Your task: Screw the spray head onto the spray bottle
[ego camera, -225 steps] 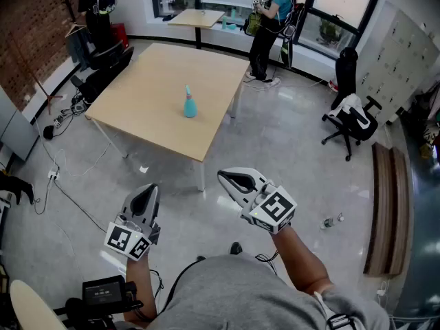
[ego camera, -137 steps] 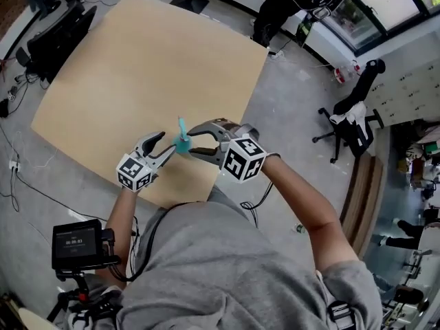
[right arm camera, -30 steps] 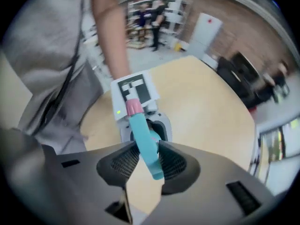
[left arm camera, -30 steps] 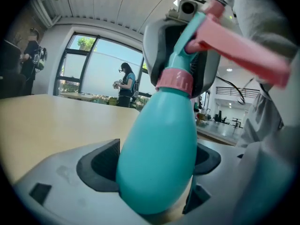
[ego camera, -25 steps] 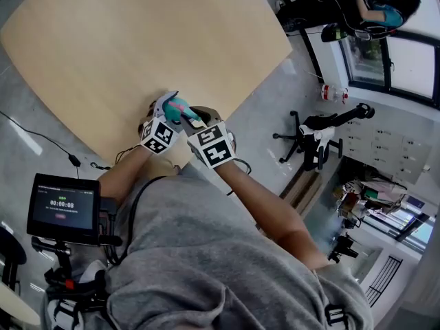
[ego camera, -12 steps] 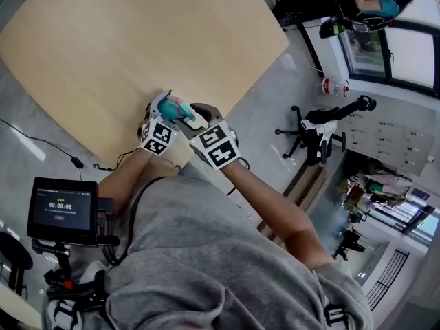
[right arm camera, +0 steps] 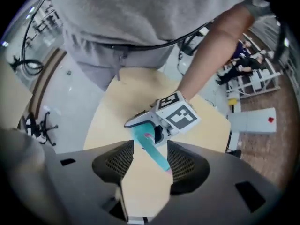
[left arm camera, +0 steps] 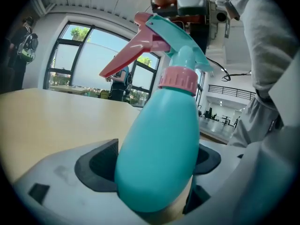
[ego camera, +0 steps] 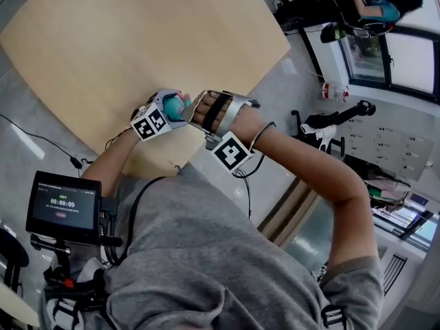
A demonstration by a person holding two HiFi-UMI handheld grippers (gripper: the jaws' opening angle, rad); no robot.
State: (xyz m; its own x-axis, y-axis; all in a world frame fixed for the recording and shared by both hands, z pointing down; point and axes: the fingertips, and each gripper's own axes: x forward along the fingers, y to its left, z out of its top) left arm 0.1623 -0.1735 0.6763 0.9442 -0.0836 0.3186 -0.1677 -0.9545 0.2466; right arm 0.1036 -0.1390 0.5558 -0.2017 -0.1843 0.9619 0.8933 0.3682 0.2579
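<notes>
Spray bottle [left arm camera: 159, 163] sits clamped in the left tool [ego camera: 177, 105] over the worktop [ego camera: 137, 40] edge, spray head [left arm camera: 161, 34] on its neck, while the right tool [right arm camera: 150, 158] has just been opening wide around the head's tip, probably to regrip for another turn

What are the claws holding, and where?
The left gripper clamps the spray bottle by its body. The right gripper has just been opening around the spray head, not gripping.
</notes>
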